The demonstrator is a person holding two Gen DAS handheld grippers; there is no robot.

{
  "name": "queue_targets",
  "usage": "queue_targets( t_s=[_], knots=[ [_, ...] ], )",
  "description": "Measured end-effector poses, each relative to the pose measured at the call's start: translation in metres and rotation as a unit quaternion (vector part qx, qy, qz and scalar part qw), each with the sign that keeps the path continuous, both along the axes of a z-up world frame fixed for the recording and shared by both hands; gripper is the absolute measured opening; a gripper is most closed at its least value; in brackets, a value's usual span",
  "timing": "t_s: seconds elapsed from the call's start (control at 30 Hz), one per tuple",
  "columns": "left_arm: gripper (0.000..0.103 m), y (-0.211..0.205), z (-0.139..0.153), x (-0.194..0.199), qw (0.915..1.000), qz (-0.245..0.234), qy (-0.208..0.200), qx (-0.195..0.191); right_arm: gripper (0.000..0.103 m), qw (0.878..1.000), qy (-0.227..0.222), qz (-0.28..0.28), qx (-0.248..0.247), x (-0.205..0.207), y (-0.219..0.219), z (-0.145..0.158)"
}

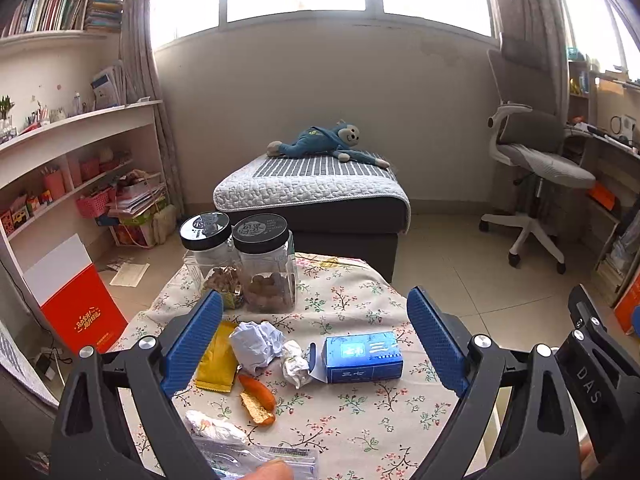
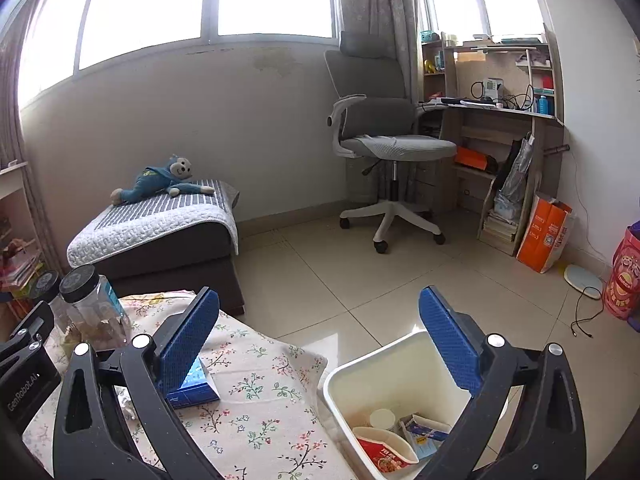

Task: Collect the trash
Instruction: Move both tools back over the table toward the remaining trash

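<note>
On the floral tablecloth [image 1: 352, 420] lie a blue carton [image 1: 363, 357], crumpled white paper [image 1: 256, 345], a smaller paper wad [image 1: 295, 363], a yellow wrapper [image 1: 218, 356], orange peel pieces [image 1: 258, 398] and clear plastic packaging [image 1: 240, 452]. My left gripper [image 1: 316, 340] hangs open above this litter, holding nothing. My right gripper [image 2: 318, 344] is open too, spanning the table's right edge and a white bin [image 2: 372, 364] on the floor that holds a red cup, a small carton and a lid. The blue carton [image 2: 196, 384] shows behind the right gripper's left finger.
Two black-lidded clear jars [image 1: 264, 268] with snacks stand at the table's far side. Beyond are a dark ottoman [image 1: 320, 200] with a blue plush toy, an office chair [image 2: 384, 140], a desk [image 2: 500, 120] and shelves [image 1: 72, 152]. Tiled floor lies open right of the table.
</note>
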State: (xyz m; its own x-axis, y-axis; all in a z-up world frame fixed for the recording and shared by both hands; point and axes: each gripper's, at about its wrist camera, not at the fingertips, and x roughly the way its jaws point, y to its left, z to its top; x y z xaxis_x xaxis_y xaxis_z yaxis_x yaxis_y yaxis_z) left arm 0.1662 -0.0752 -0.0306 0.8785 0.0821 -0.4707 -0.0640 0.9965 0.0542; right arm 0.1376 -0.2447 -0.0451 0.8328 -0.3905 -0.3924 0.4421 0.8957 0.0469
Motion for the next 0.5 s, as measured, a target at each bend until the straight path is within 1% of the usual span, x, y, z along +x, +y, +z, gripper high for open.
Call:
queue_targets(
  t_s=[0.2, 0.3, 0.4, 0.5],
  knots=[
    [0.091, 0.031, -0.006, 0.005, 0.9995, 0.029, 0.01, 0.001, 0.096, 0.999, 0.002, 0.034, -0.007, 0.011, 0.033, -0.003],
    [0.091, 0.047, -0.01, 0.01, 0.9989, 0.042, 0.02, 0.004, 0.096, 0.999, 0.007, 0.05, -0.002, 0.016, 0.044, -0.005],
    [0.091, 0.069, -0.015, 0.019, 0.9978, 0.051, 0.043, 0.0, 0.096, 0.997, 0.016, 0.07, 0.004, 0.023, 0.055, -0.009],
    [0.091, 0.089, -0.023, 0.034, 0.9952, 0.061, 0.075, 0.017, 0.096, 0.996, 0.026, 0.091, -0.002, 0.031, 0.071, -0.012]
  ],
)
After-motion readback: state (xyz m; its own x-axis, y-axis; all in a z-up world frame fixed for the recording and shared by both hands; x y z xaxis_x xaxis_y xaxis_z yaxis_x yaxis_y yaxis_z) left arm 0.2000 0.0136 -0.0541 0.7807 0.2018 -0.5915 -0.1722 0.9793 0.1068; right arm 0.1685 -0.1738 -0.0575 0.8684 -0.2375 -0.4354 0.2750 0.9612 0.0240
